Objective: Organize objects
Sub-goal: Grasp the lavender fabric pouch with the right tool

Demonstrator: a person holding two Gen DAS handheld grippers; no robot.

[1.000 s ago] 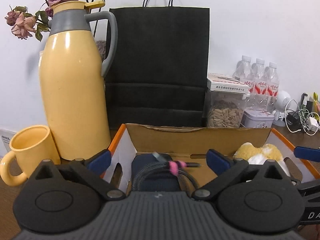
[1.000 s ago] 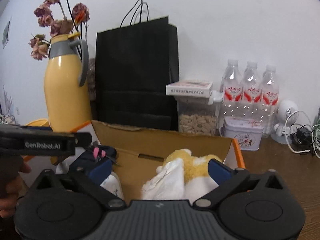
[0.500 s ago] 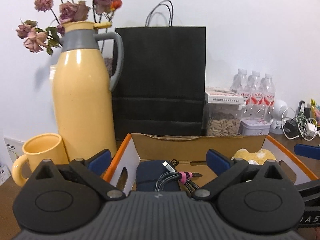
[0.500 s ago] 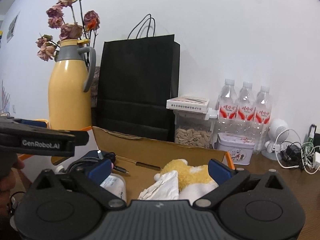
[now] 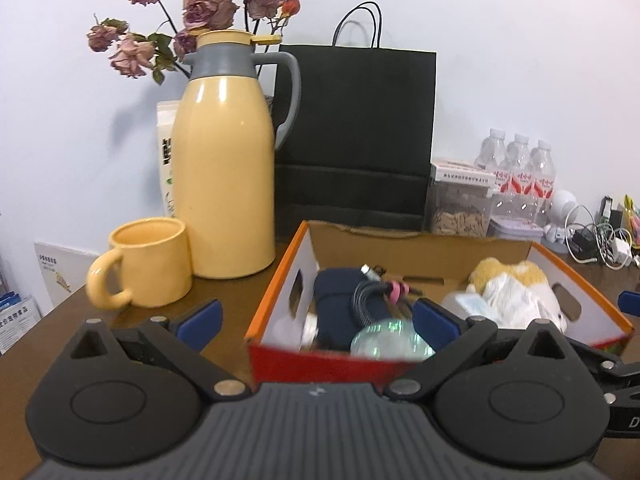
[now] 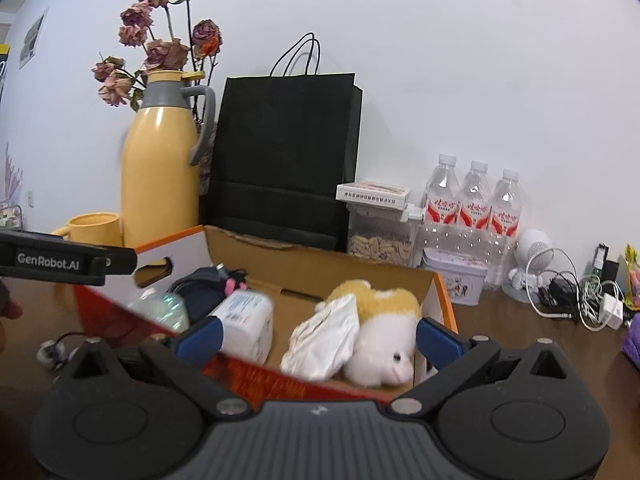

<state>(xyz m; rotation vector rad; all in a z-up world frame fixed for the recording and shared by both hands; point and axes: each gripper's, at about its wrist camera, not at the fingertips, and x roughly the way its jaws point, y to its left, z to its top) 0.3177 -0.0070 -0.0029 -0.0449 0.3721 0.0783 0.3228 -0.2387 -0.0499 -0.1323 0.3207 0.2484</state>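
Observation:
An orange-rimmed cardboard box (image 5: pixel 276 280) with a red front stands on the brown table. It holds a dark blue pouch (image 5: pixel 336 304), a coiled cable (image 5: pixel 372 294) with a pink tie, a clear bottle (image 5: pixel 390 338), a white tissue pack (image 6: pixel 246 320), a crumpled white bag (image 6: pixel 328 340) and a yellow-white plush toy (image 6: pixel 384 328). My left gripper (image 5: pixel 316 320) hangs open just in front of the box's left half, holding nothing. My right gripper (image 6: pixel 319 336) is open before the right half, also holding nothing. The box (image 6: pixel 320 268) fills the middle of the right wrist view.
A yellow thermos (image 5: pixel 224 184) and yellow mug (image 5: pixel 148 262) stand left of the box. Behind it are a black paper bag (image 5: pixel 356 136), a seed jar (image 5: pixel 460 208) and water bottles (image 5: pixel 520 176). Chargers and cables (image 5: pixel 600 240) lie at the right; earphones (image 6: pixel 52 350) at the left.
Both grippers have drawn back and up from over the box. Its red front and near rim now show, and the pouch and cable lie inside it.

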